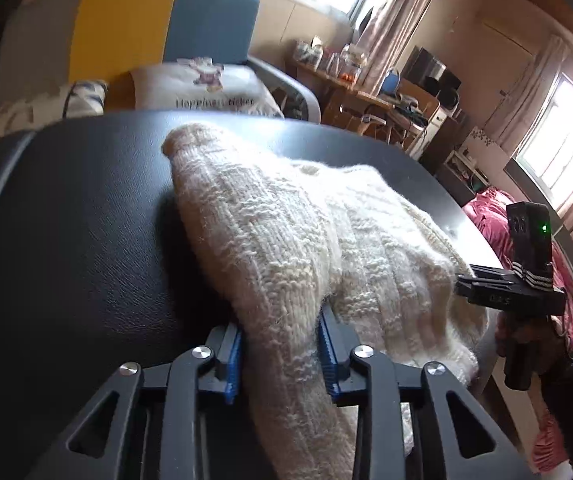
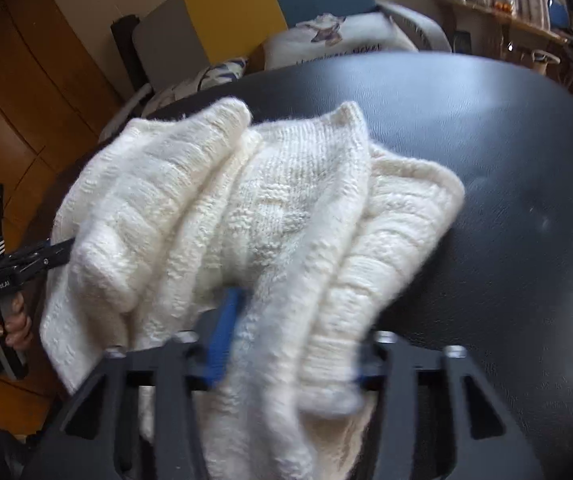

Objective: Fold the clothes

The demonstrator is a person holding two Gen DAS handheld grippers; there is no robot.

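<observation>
A cream knitted sweater (image 1: 286, 220) lies bunched on the black leather-like table top (image 1: 86, 220). In the left wrist view my left gripper (image 1: 280, 354) is shut on a thick fold at the sweater's near edge, its blue pads (image 1: 230, 356) pressing either side. My right gripper (image 1: 462, 280) reaches into the sweater's right side. In the right wrist view my right gripper (image 2: 292, 352) is shut on a fold of the sweater (image 2: 246, 208). One blue pad (image 2: 222, 332) shows and the other is buried in knit. The left gripper (image 2: 58, 248) bites the sweater's left edge.
Beyond the table's (image 2: 506, 200) far edge stands a seat with yellow (image 1: 122, 28) and blue panels and a white printed cushion (image 1: 206, 88). A cluttered wooden desk (image 1: 366, 96) is at the back right. A red cloth (image 1: 490, 216) lies off the right edge. A hand (image 2: 16, 324) holds the left gripper's handle.
</observation>
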